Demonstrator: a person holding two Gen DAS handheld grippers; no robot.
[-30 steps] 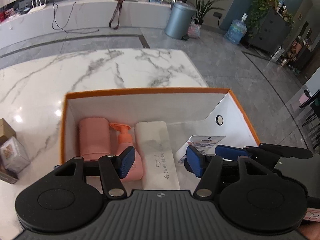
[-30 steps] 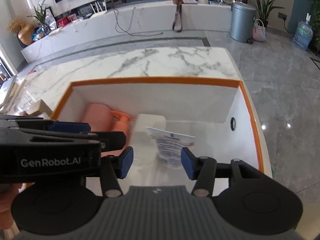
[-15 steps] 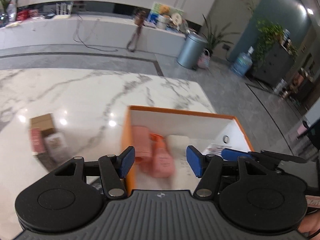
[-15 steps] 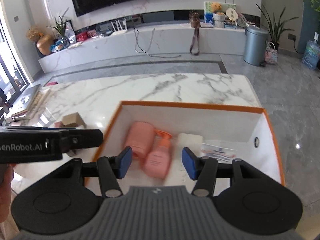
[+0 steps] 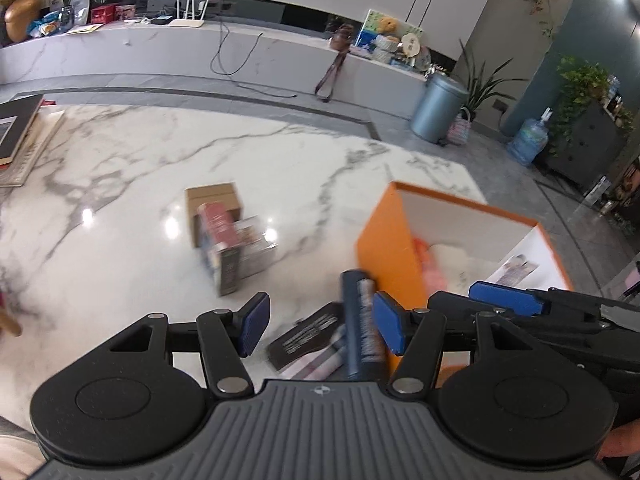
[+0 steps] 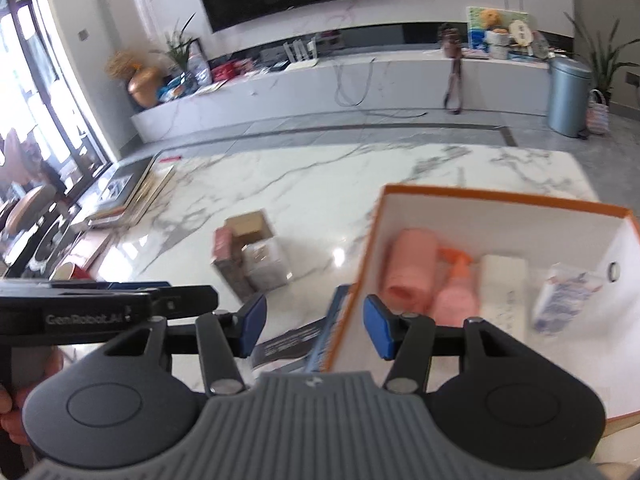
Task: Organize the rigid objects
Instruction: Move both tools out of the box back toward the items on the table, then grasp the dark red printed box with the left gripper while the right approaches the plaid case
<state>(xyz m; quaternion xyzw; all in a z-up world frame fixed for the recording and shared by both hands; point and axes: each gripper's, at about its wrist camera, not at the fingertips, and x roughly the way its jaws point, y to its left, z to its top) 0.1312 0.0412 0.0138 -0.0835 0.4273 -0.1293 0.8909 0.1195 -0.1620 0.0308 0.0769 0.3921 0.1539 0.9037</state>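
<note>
I hold a pair of tongs in each hand, both angled downward over a white marble tabletop (image 5: pixel 120 184). My left tongs (image 5: pixel 320 326) stand open with nothing between the blue pads; below them on the tabletop lie a dark blue tube (image 5: pixel 362 328) and a flat black packet with white print (image 5: pixel 308 336), just beside the near outer wall of an orange box (image 5: pixel 390 248). My right tongs (image 6: pixel 314 326) are also open and empty, hanging above the near left corner of that box, its orange rim crossing the gap between the pads. In the right wrist view the box's white inside holds, in a row from left to right, a pink cylinder (image 6: pixel 410 268), a pink pump bottle with an orange top (image 6: pixel 456 292), a white oblong case (image 6: pixel 502 292) and a white pouch with blue print (image 6: pixel 564 296) leaning near the right wall. Farther off on the tabletop, well apart from the box, a small cluster of packages stands together: a brown cardboard box (image 5: pixel 214 200), a red-fronted box (image 5: pixel 220 236) and a clear-wrapped pack (image 5: pixel 256 244). Each pair of tongs shows at the edge of the other's view, side by side. The picture is blurred.
</note>
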